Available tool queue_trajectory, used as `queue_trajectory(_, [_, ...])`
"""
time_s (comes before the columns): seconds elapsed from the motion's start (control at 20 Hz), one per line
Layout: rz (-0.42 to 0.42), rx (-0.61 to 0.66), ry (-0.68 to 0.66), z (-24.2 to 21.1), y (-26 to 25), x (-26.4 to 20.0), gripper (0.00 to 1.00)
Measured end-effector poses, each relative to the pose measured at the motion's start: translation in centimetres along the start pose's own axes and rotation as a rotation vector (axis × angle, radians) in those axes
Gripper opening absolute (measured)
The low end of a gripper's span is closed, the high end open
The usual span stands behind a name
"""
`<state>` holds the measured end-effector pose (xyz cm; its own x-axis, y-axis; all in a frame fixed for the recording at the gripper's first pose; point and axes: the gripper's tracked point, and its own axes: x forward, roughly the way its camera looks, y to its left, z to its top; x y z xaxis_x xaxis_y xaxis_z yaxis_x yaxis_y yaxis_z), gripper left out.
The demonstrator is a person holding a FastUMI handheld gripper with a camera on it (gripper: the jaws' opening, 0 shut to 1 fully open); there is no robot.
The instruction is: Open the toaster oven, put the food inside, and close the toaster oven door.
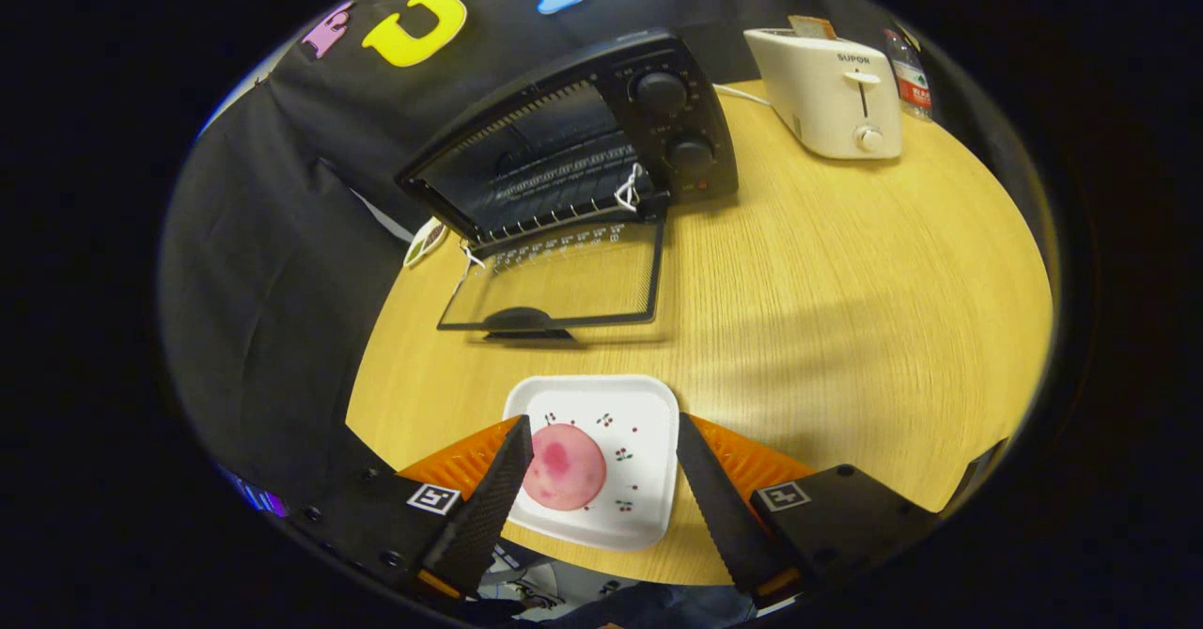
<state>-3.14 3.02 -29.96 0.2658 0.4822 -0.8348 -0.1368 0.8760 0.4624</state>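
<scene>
2 fingers of the gripper [601, 464] stand spread wide apart over the near edge of a round wooden table [846, 328], grasping nothing. Between them sits a white square plate [639, 422] with small cherry prints, and on it lies the food [564, 467], a round pink piece with a darker red blotch. The food rests on the left part of the plate, just beside the left finger [489, 507]; whether it touches that finger cannot be told. It lies well apart from the right finger [719, 507]. Beyond the plate, farther off and slightly left, stands the black toaster oven [583, 131] with its glass door [564, 281] folded down flat onto the table, the wire rack inside showing. At the far right stands a white toaster [832, 93], with a bottle [910, 74] just behind it.
</scene>
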Motion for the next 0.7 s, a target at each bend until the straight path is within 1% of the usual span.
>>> queue_trajectory(0.1, [-0.023, -0.013, 0.080, -1.4, -1.2, 0.3, 0.98])
queue_trajectory(0.25, [-0.026, -0.005, 0.160, -2.8, -2.0, 0.9, 0.93])
queue_trajectory(0.5, [-0.011, -0.004, 0.226, -3.3, -2.0, 1.1, 0.83])
queue_trajectory(0.6, [-0.014, -0.012, 0.247, -3.7, -2.1, 1.3, 0.69])
queue_trajectory(0.7, [-0.032, -0.018, 0.255, -3.9, -2.5, 1.3, 0.53])
